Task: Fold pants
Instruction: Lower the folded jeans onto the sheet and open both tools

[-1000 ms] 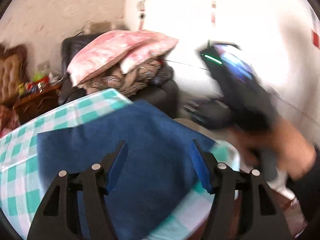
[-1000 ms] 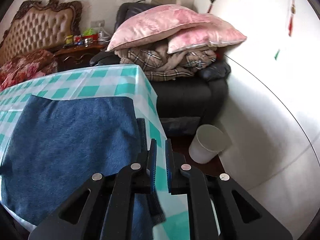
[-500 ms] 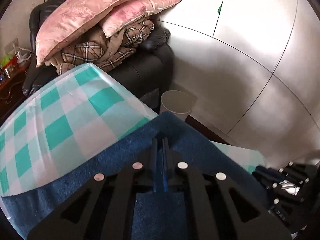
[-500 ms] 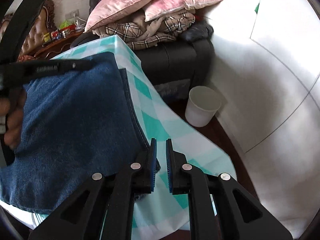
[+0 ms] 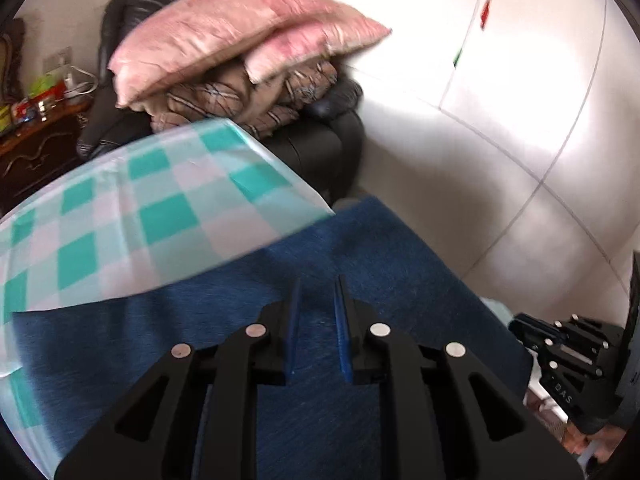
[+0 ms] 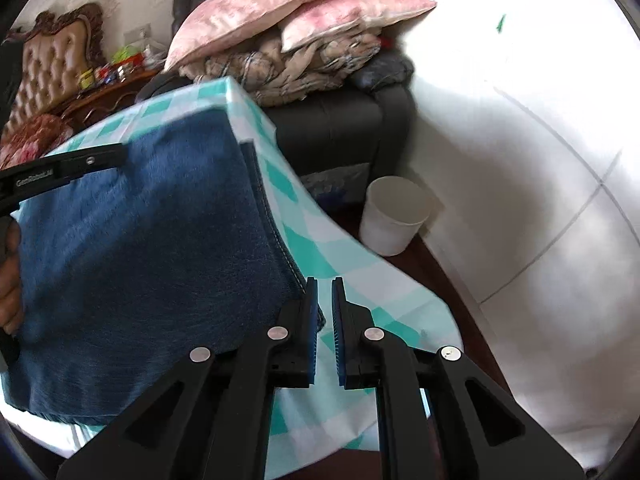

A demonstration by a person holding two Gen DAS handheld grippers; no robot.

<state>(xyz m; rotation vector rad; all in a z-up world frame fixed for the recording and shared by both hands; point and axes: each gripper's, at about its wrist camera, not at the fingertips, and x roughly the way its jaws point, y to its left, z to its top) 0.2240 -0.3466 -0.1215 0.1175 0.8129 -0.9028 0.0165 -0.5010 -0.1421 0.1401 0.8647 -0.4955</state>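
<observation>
The folded blue denim pants (image 5: 360,248) lie on a table with a teal and white checked cloth (image 5: 132,216). My left gripper (image 5: 316,284) hovers over the pants with its jaws a little apart, nothing between them. In the right wrist view the pants (image 6: 140,240) fill the left side, their stitched edge running down to my right gripper (image 6: 324,284). Its jaws stand slightly apart, just right of the pants' near corner, over the cloth (image 6: 360,280). The left gripper's finger (image 6: 68,168) reaches over the pants' far side.
A black armchair (image 6: 344,128) piled with pink pillows (image 6: 288,4) and plaid blankets stands behind the table. A white bin (image 6: 392,216) sits on the floor by the white wall. A wooden side table (image 5: 36,140) with clutter stands at left.
My left gripper was shut on the pants half a second ago and has opened a little. My right gripper has opened slightly. Both views have shifted a little.
</observation>
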